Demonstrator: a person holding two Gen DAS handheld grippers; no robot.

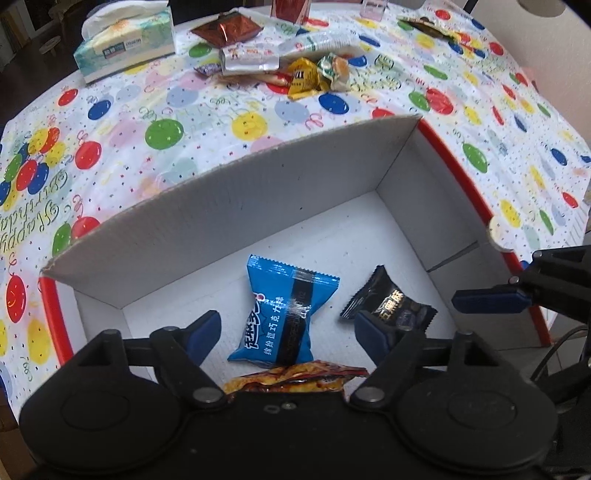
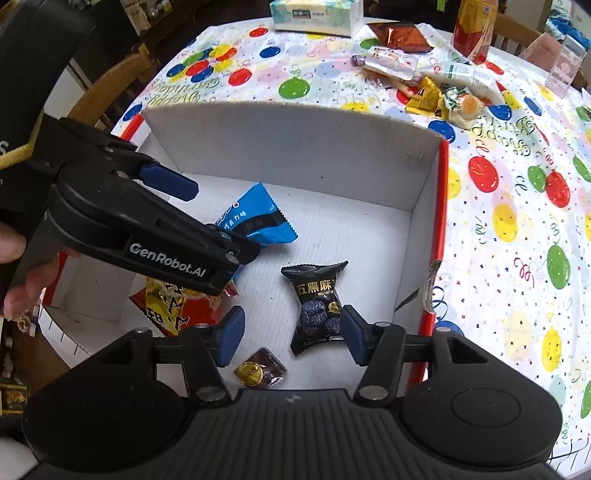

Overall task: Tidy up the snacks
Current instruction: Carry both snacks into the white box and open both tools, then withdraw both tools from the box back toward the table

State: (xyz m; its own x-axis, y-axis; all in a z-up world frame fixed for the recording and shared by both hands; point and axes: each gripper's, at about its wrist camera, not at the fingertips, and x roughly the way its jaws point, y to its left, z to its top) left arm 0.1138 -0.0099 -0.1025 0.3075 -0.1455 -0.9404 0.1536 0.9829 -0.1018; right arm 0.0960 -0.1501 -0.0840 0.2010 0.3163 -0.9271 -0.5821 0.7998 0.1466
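A white cardboard box [image 1: 221,221] with a red outer rim sits on the balloon-print tablecloth. On its floor lie a blue packet [image 1: 284,314], a black packet [image 1: 391,302] and an orange-red packet [image 1: 295,380]. My left gripper [image 1: 290,334] hangs open above the blue packet, its fingers apart with nothing held. In the right wrist view my right gripper [image 2: 291,338] is open over the black packet [image 2: 317,302], beside a small brown-and-gold candy [image 2: 260,369]. The left gripper [image 2: 218,221] partly hides the blue packet [image 2: 255,221] and the red-yellow packet [image 2: 181,306].
A pile of loose snacks [image 1: 295,70] lies on the table beyond the box [image 2: 295,147]. A tissue box [image 1: 125,40] stands at the far edge, with a red carton [image 2: 474,29] and a clear plastic stand [image 2: 565,66] nearby. A wooden chair [image 2: 110,88] is at the table's left.
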